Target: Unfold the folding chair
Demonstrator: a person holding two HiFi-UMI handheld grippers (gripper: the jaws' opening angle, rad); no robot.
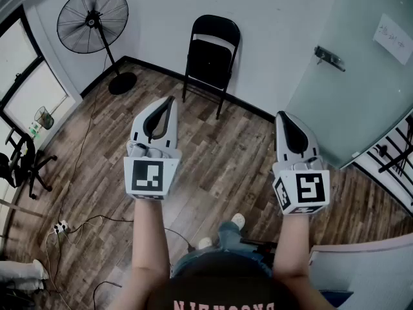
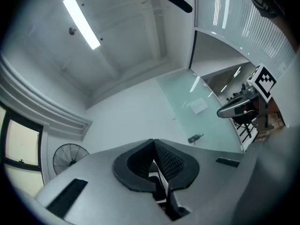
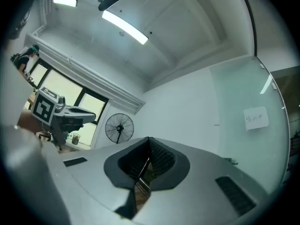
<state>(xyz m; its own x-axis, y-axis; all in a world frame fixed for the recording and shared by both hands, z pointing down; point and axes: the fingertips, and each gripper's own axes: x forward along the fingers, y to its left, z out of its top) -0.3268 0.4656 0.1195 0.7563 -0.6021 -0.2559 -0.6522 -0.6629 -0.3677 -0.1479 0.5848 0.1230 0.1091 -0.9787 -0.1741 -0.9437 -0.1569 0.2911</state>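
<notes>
My left gripper (image 1: 170,100) and my right gripper (image 1: 282,115) both have the fingers pressed together, with nothing between them, and both point a little upward. The folding chair (image 1: 211,53) stands folded against the white wall (image 1: 271,37), well ahead of the fingers and between the two tips. Only bare wooden floor (image 1: 226,160) lies before it. A standing fan (image 1: 92,19) is far left of the left fingers. The glass door (image 1: 361,89) has its edge to the right of the right fingers.

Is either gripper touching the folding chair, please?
No, the left gripper and right gripper hang in mid-air, well apart from the chair.
</notes>
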